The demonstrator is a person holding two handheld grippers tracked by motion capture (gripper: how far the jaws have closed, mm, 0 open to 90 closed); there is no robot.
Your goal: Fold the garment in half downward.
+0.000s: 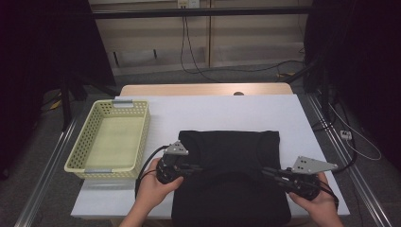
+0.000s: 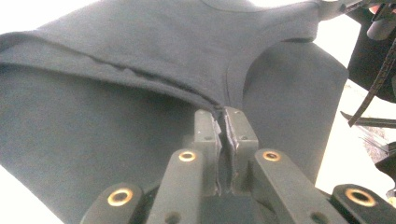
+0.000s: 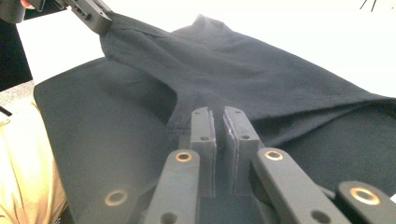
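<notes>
A black garment (image 1: 231, 175) lies partly folded on the white table cover, its near part hanging over the front edge. My left gripper (image 1: 195, 167) pinches the cloth's folded edge on the left; in the left gripper view the jaws are shut on a seam of the black garment (image 2: 154, 51) at the left gripper (image 2: 222, 114). My right gripper (image 1: 265, 171) holds the same raised edge on the right; in the right gripper view the right gripper (image 3: 218, 114) is closed on the dark fabric (image 3: 261, 79). The lifted edge stretches between both grippers. The left gripper (image 3: 95, 17) also shows far off.
A pale yellow perforated basket (image 1: 137, 137) stands empty on the left of the table. The white table cover (image 1: 227, 111) lies bare beyond the garment. Cables run on the floor behind and to the right. Dark curtains flank both sides.
</notes>
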